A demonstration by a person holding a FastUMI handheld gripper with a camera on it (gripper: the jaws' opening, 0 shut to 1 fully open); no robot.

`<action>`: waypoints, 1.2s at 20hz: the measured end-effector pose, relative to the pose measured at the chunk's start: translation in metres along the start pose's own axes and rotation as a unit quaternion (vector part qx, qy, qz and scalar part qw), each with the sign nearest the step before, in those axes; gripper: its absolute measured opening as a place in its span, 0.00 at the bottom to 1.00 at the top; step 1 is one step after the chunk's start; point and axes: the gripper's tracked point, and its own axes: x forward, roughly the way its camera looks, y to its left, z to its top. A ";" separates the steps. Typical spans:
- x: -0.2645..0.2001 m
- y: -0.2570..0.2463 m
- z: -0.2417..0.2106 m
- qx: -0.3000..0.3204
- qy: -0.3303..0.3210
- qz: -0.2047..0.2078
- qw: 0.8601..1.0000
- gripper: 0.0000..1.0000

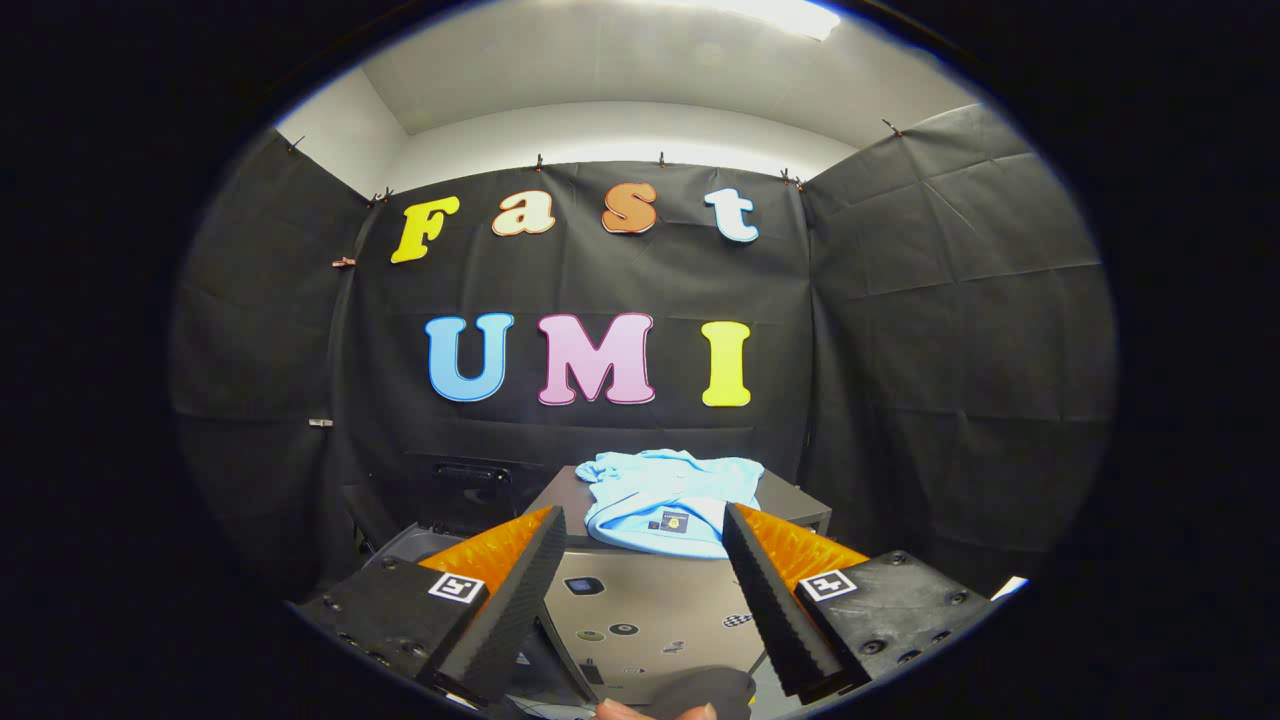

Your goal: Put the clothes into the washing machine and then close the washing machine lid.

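Gripper (640,525) is hanging wide open, grasping nothing. Light blue shirt (668,498) is lying just beyond its 2 fingers on the grey washing machine (640,600).

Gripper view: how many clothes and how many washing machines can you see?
Clothes: 1, light blue garment on a dark box, beyond the open gripper.
Washing machines: 1, grey machine between the fingers.
Total: 2

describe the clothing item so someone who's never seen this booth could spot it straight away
Start at the grey machine with small stickers on its front, standing before the black cloth wall. On its dark top lies the light blue garment, crumpled, hanging slightly over the front edge, just beyond the open gripper. It is the only pale, soft thing there, with a small dark patch.
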 end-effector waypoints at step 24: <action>0.024 0.006 -0.020 0.006 0.028 0.005 1.000 0.99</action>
